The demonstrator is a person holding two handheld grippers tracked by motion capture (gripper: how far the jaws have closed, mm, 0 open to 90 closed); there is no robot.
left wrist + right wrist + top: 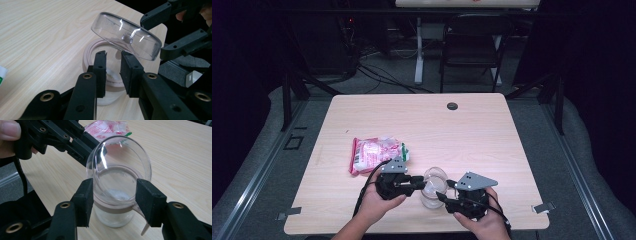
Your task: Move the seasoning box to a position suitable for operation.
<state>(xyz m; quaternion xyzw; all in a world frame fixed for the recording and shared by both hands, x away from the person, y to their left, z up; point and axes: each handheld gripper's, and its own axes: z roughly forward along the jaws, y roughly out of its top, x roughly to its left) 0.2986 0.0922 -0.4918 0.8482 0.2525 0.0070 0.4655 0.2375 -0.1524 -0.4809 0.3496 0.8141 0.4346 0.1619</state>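
Jar (113, 212): clear glass, round | lid (125, 35): clear dome, tilted | left jaws: narrow gap, unclamped | right jaws: apart

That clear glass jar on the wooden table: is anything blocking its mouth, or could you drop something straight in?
The round clear lid is in the way. It is tilted up on its hinge but leans over the clear glass jar's mouth, between the left gripper and the right gripper. Nothing else visible blocks it.
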